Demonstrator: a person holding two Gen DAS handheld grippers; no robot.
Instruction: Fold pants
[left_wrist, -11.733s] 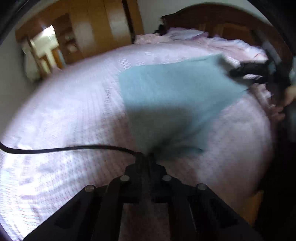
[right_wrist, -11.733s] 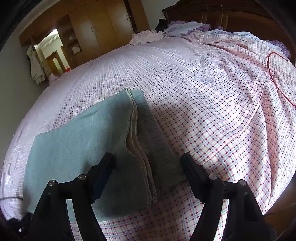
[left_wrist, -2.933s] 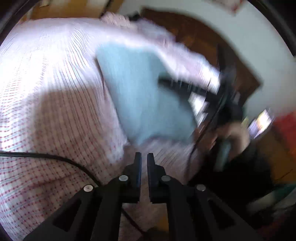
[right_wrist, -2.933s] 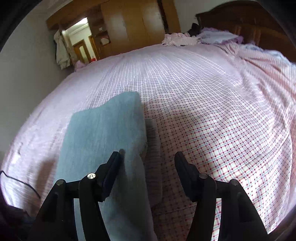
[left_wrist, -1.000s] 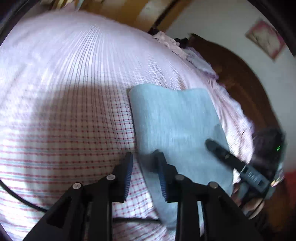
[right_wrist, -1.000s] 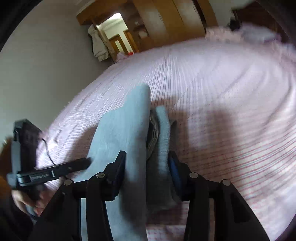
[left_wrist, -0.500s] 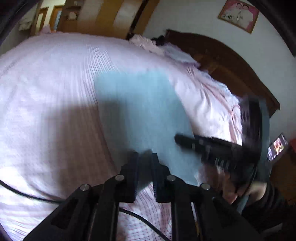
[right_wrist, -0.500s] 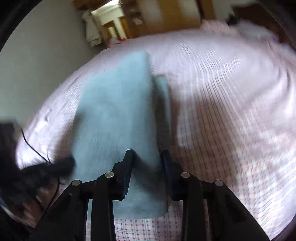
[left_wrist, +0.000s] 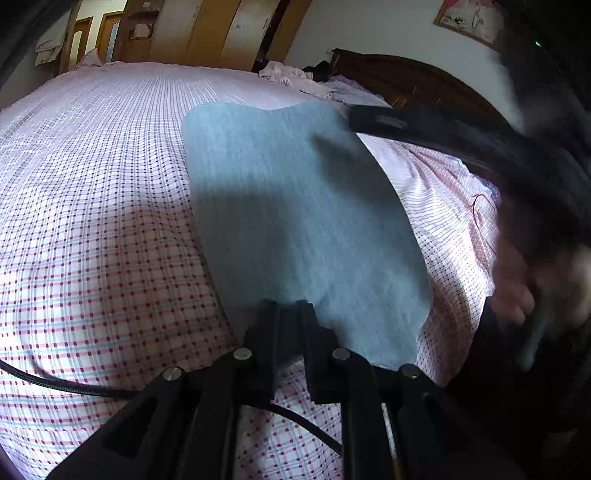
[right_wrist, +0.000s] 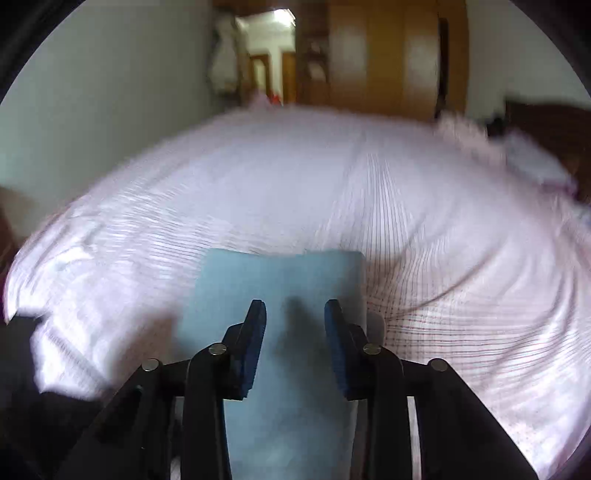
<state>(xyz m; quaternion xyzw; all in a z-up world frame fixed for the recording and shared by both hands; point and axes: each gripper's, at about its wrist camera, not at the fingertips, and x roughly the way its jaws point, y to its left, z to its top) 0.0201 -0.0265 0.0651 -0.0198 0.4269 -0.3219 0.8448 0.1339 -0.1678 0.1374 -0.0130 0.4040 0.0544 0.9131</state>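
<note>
The folded blue-grey pants (left_wrist: 295, 206) lie flat on the checked bed sheet (left_wrist: 92, 221). My left gripper (left_wrist: 290, 308) is at their near edge, fingers nearly together with a narrow gap, fabric seen between them; whether it pinches the cloth is unclear. In the right wrist view the pants (right_wrist: 280, 280) lie under my right gripper (right_wrist: 295, 308), which is open and hovers over them. The right gripper's finger (left_wrist: 406, 127) also crosses the far right side of the pants in the left wrist view.
The bed fills both views. A dark wooden headboard (left_wrist: 406, 85) and pillows (left_wrist: 291, 77) are at the far end. Wooden wardrobes (right_wrist: 380, 55) and a doorway (right_wrist: 266, 55) stand behind. A black cable (left_wrist: 74, 384) lies on the sheet at my left.
The right gripper has opened wider and swung round above the pants. The left gripper has moved in to the pants' near edge with its fingers close together.
</note>
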